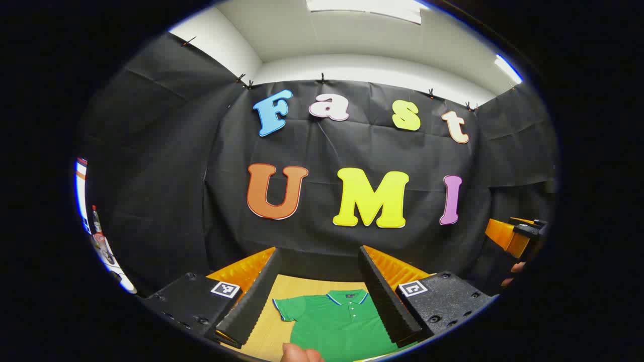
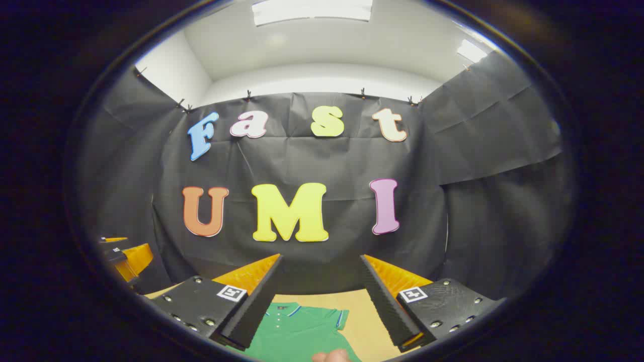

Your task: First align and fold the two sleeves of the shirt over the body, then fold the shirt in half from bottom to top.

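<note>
A green polo shirt (image 1: 337, 322) lies flat on the wooden table (image 1: 284, 287), collar toward the far wall, one short sleeve (image 1: 283, 307) spread out to its side. My left gripper (image 1: 318, 249) hovers above it, open, with nothing between its fingers. In the right gripper view the same shirt (image 2: 297, 332) shows with its other sleeve (image 2: 336, 317) spread on the table (image 2: 365, 311). My right gripper (image 2: 321, 257) is also open and holds nothing. A fingertip of a hand (image 1: 301, 354) pokes in at the bottom edge of each view.
The black cloth wall (image 1: 352, 236) stands just behind the table. The right gripper (image 1: 518, 234) shows at the far right of the left gripper view, and the left gripper (image 2: 123, 255) at the far left of the right gripper view. A bottle (image 1: 95, 221) stands at the left edge.
</note>
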A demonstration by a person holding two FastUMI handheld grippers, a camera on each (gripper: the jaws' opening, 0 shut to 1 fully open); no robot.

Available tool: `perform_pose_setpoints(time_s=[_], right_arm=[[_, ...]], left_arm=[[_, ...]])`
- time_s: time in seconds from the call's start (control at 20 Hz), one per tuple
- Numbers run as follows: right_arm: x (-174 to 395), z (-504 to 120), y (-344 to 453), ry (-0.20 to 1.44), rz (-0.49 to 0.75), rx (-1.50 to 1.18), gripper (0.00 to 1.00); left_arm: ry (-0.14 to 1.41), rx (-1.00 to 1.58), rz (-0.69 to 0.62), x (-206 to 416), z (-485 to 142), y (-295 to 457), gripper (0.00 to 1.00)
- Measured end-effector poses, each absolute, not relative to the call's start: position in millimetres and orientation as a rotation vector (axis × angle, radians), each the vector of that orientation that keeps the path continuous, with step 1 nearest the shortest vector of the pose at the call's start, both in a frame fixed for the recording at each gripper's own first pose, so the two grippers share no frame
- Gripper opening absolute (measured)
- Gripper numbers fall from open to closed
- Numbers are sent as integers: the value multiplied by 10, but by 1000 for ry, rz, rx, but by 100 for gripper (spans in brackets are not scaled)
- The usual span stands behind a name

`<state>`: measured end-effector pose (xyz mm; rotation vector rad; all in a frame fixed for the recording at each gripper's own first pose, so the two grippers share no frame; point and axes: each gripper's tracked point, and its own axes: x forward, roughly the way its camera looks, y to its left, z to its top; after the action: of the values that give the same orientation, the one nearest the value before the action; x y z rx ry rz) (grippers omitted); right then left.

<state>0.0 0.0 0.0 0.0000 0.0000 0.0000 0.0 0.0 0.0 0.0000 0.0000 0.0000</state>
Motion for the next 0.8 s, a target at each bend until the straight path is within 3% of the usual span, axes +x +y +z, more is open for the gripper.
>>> perform_pose_setpoints(time_s=[0.35,0.4,0.45,0.8], right_arm=[[243,-131,39,27,18,-14,94],[278,-144,30,33,17,-18,94],[319,-172,5,38,18,-16,94],[541,-262,-83,56,9,0,94]], left_arm=[[43,25,-31,188,-213,-177,99],[41,20,-29,226,-224,-192,94],[40,20,-30,256,-230,-206,99],[32,48,-19,423,-239,-238,99]])
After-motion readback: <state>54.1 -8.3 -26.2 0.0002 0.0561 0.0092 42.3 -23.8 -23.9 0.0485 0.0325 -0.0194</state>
